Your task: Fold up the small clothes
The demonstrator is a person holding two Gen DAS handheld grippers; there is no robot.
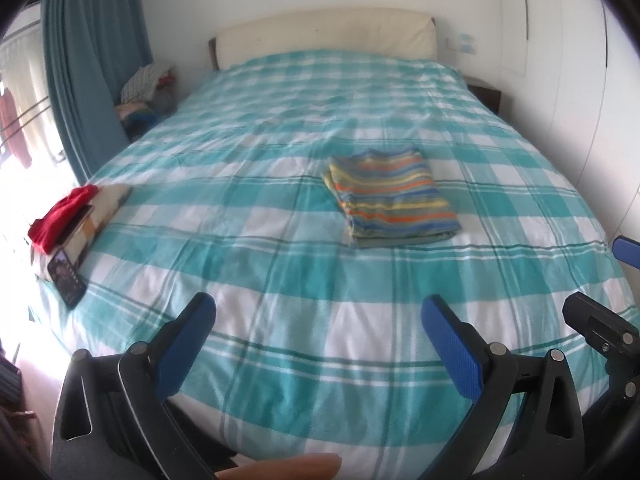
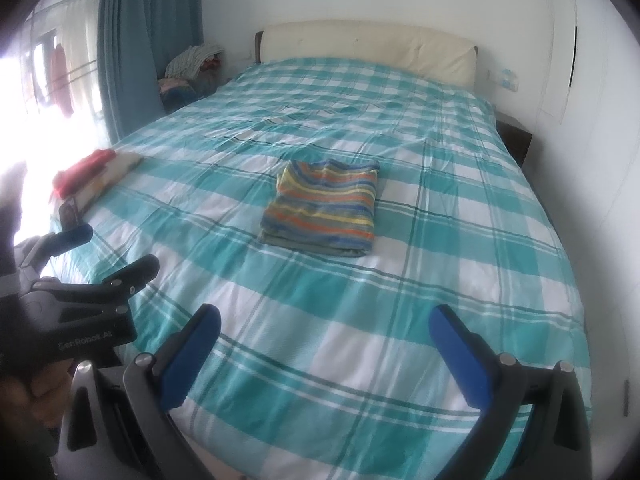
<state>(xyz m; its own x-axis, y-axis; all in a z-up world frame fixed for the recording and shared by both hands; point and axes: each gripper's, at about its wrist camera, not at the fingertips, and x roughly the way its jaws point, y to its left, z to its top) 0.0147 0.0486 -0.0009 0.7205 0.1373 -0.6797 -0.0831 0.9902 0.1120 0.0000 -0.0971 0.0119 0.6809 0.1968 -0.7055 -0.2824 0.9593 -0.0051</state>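
A folded striped garment [image 1: 390, 196] in blue, orange, yellow and green lies flat on the teal-and-white checked bed [image 1: 280, 272], a little right of the middle; it also shows in the right wrist view [image 2: 324, 208]. My left gripper [image 1: 318, 308] is open and empty, held over the bed's near edge, well short of the garment. My right gripper [image 2: 324, 318] is open and empty too, over the near edge. The left gripper [image 2: 116, 248] shows at the left of the right wrist view. A folded red garment [image 1: 64, 212] lies on a pale folded one [image 1: 104, 208] at the bed's left edge.
A phone [image 1: 66, 276] lies at the bed's left edge by the red garment. A cream headboard [image 1: 328, 32] and white wall are at the far end. A teal curtain [image 1: 88, 60] and a pile of clothes [image 1: 148, 84] stand far left. White wardrobe doors [image 1: 580, 60] run along the right.
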